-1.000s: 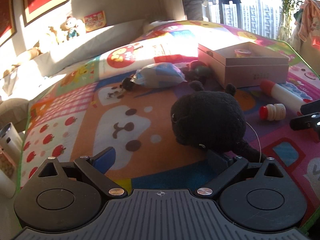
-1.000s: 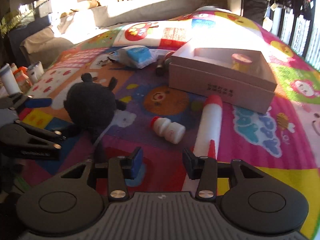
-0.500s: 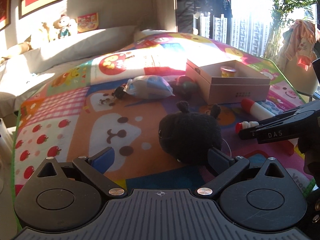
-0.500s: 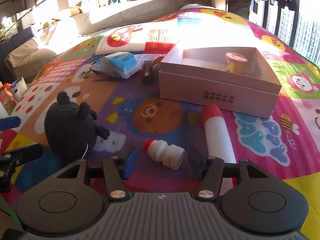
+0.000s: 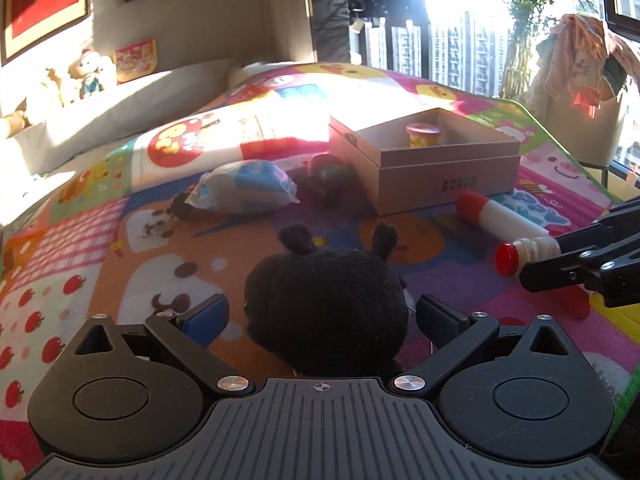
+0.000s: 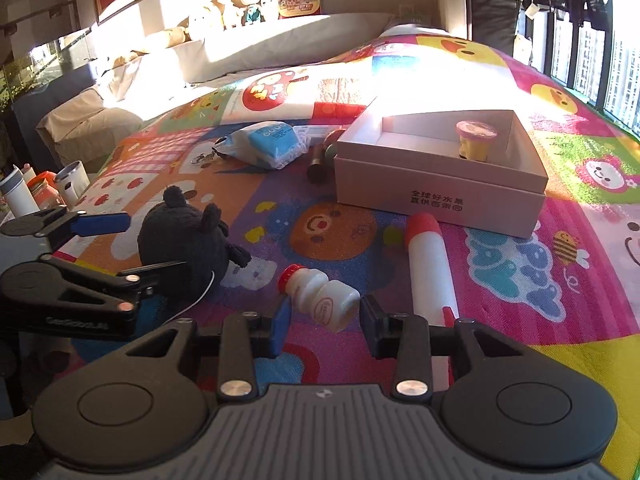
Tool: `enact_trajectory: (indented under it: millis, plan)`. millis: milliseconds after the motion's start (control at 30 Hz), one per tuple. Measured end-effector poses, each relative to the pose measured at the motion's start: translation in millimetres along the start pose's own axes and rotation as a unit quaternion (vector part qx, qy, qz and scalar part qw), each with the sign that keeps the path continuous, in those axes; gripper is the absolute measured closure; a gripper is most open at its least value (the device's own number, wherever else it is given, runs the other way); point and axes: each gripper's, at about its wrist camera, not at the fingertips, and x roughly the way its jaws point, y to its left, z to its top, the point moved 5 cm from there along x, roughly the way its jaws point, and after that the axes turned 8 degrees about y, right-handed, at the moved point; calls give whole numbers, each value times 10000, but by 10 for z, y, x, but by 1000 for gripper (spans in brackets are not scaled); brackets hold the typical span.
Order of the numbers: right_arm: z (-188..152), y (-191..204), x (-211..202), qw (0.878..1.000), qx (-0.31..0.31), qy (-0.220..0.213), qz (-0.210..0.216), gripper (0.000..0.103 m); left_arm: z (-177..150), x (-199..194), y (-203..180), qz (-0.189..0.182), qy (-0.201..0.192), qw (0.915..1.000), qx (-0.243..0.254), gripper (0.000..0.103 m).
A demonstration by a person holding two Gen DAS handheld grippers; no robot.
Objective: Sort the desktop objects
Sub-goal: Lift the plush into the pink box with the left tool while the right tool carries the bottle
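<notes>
From the left wrist view, the left hand-held gripper (image 5: 322, 318) is spread wide, its two fingers standing on either side of a black plush toy (image 5: 326, 308) that sits on the colourful play mat (image 5: 80, 248). Neither pad visibly presses the fur, so the toy is framed, not yet pinched. Further back lie a blue-and-white packet (image 5: 244, 188), an open cardboard box (image 5: 424, 168) holding a small yellow cup (image 5: 423, 136), and a red-capped white tube (image 5: 496, 216) just in front of the box. At the right edge, the other gripper reaches toward a small white bottle with a red cap (image 5: 528, 256).

From the right wrist view, the right hand-held gripper (image 6: 323, 322) is also spread, with the small bottle (image 6: 320, 294) lying on its side between the fingertips, its base nearest the camera and apparently not yet squeezed. The tube (image 6: 430, 268) lies just beside the right finger. The plush (image 6: 184, 240) sits to the left, flanked by the left gripper (image 6: 132, 242).

Risks, as I judge them: the bottle is round and lying down, so an off-centre closing could roll or squirt it out along the mat, or the right finger could nudge the neighbouring tube. The plush is soft and bulky; a shallow pinch may catch only fur and let it slip when lifted, and its thin white string could snag.
</notes>
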Motion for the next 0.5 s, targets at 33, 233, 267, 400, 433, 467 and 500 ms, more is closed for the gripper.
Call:
enact_trajectory:
  millis: [33, 233, 267, 400, 433, 467, 500]
  plan:
    - [-20, -15, -27, 10000, 14, 3, -1, 66, -3, 33, -26, 28, -12, 10000, 14, 1]
    - [-134, -137, -159, 9999, 109, -18, -79, 66, -19, 99, -104, 153, -38, 9999, -19, 3]
    - [-148, -158, -174, 9999, 127, -20, -80, 66, -16, 82, -111, 206, -60, 9998, 15, 13]
    - [-188, -225, -232, 9997, 164, -63, -149, 66, -9, -7, -119, 102, -67, 9999, 13, 15]
    - [-195, -237, -247, 9997, 173, -79, -147, 66, -8, -37, -131, 61, -80, 9999, 30, 15]
    - [-199, -244, -265, 9997, 171, -101, -137, 66, -2, -80, -155, 34, -106, 9999, 75, 15]
    - [-204, -255, -287, 9997, 149, -133, -129, 66, 7, -127, -183, 6, -143, 9998, 130, 15]
